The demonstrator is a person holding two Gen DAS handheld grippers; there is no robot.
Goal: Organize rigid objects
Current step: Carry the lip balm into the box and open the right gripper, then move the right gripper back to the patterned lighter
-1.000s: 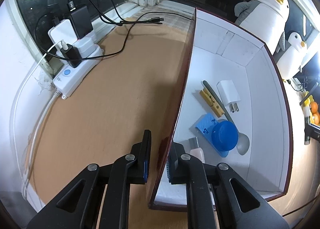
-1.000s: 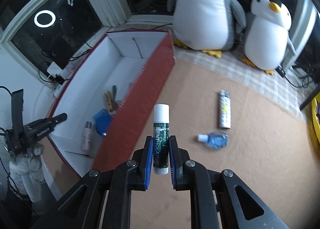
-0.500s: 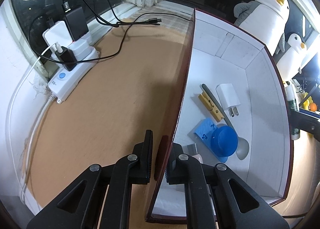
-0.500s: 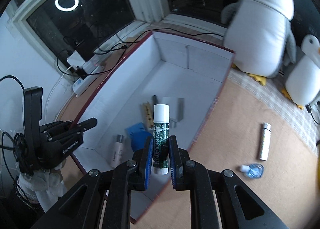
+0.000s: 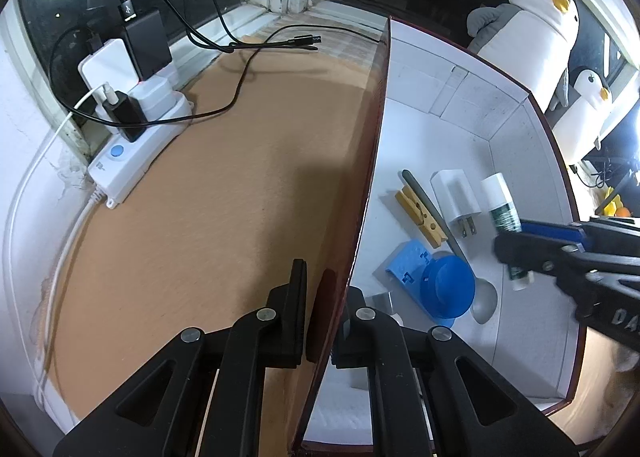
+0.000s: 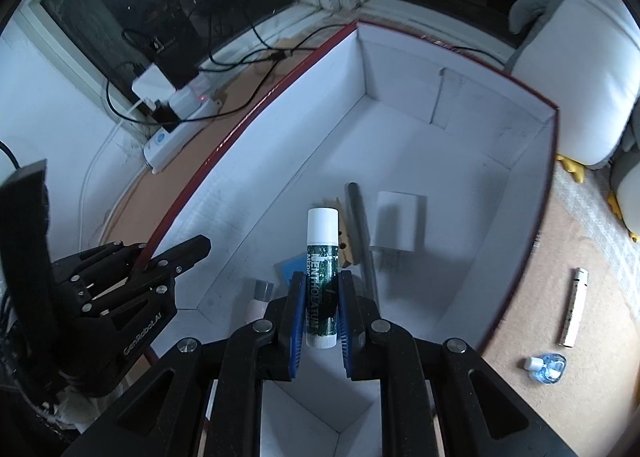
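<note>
Left gripper (image 5: 319, 321): black two-finger tongs clamped on the near side wall of the box, one finger outside over the mat, one inside; in the right wrist view it sits at the left (image 6: 176, 253), pinching that same red rim.
Right gripper (image 6: 320, 309): blue-padded jaws closed on the lip balm, hanging above the open box; from the left wrist view it reaches in from the right (image 5: 516, 241).
Lip balm: a white-capped tube with a dark green label (image 6: 321, 273), held upright between the pads, cap pointing away from the camera, above the box floor (image 5: 502, 213).
Box: large cardboard box, dark red outside, white inside (image 5: 472, 129), open at the top, standing on the tan mat (image 5: 224, 193).
Inside the box: a wooden clothespin (image 5: 420, 219), a grey-handled metal spoon (image 5: 436, 217), a white wall charger with prongs (image 5: 456, 199), a blue plastic piece with a round blue cap (image 5: 440, 285), and a small pale bottle with a grey cap (image 6: 259, 299) near the left gripper's wall.
Outside, on the mat: a white lighter-shaped stick (image 6: 574, 307) and a small clear blue bottle (image 6: 548, 367), both just beyond the box's right wall.
Background: white power strip loaded with adapters and black cables (image 5: 136, 129) by the window; two plush penguins (image 5: 532, 29) behind the box.
</note>
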